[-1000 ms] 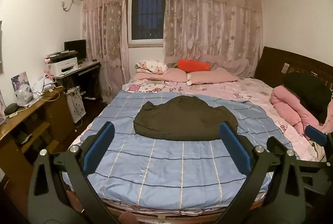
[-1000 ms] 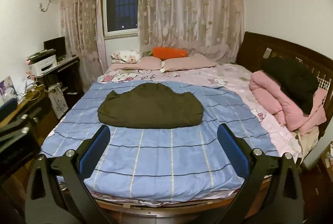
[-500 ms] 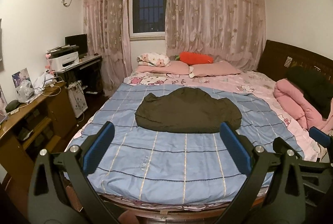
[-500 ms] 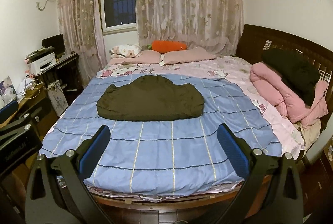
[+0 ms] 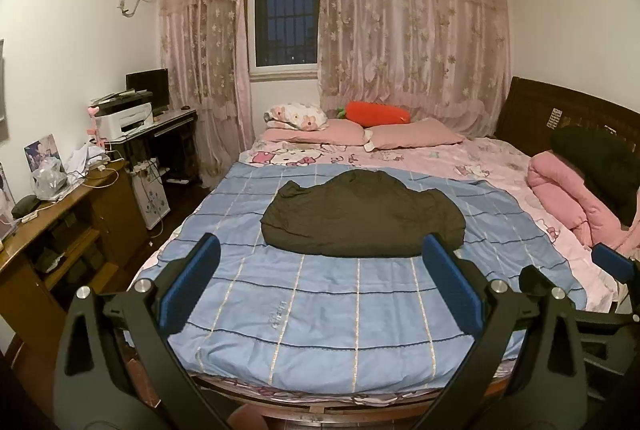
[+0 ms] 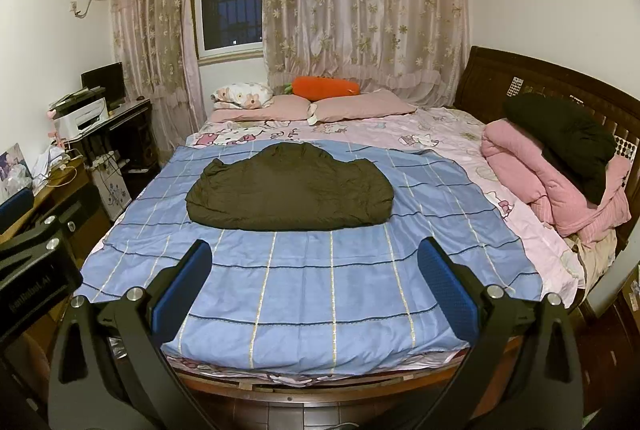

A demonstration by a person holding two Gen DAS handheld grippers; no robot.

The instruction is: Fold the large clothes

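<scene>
- Olive-drab padded garment (image 5: 362,220), likely a jacket, lying flat at centre of the blue checked bedspread (image 5: 352,294); same garment in right wrist view (image 6: 290,188) at about 12 o'clock from the jaws.
- Outline compact: straight near edge, rounded far edge, no sleeves spread out. Judged already folded at least once; cannot tell how many folds.
- Remaining, as a judgement: possibly one more fold in half, or done; not decidable from these views.
- Left gripper (image 5: 320,282): jaws spread wide, blue pads (image 5: 452,284) well apart, nothing between them, nothing touched. Held over the foot of the bed, short of the garment.
- Right gripper (image 6: 314,288): jaws likewise wide apart, empty, touching nothing; garment well ahead.
- Right gripper also visible at 3 o'clock edge of left wrist view.
- Elsewhere: pink quilt (image 6: 536,174) with black clothing (image 6: 560,138) on top at 2 o'clock, beside the headboard; pink pillows (image 5: 412,135) and carrot plush (image 5: 378,113) at 12 o'clock; desk with printer (image 5: 124,120) at 9 o'clock.
- Black clothing possibly next to fold; a guess only.
</scene>
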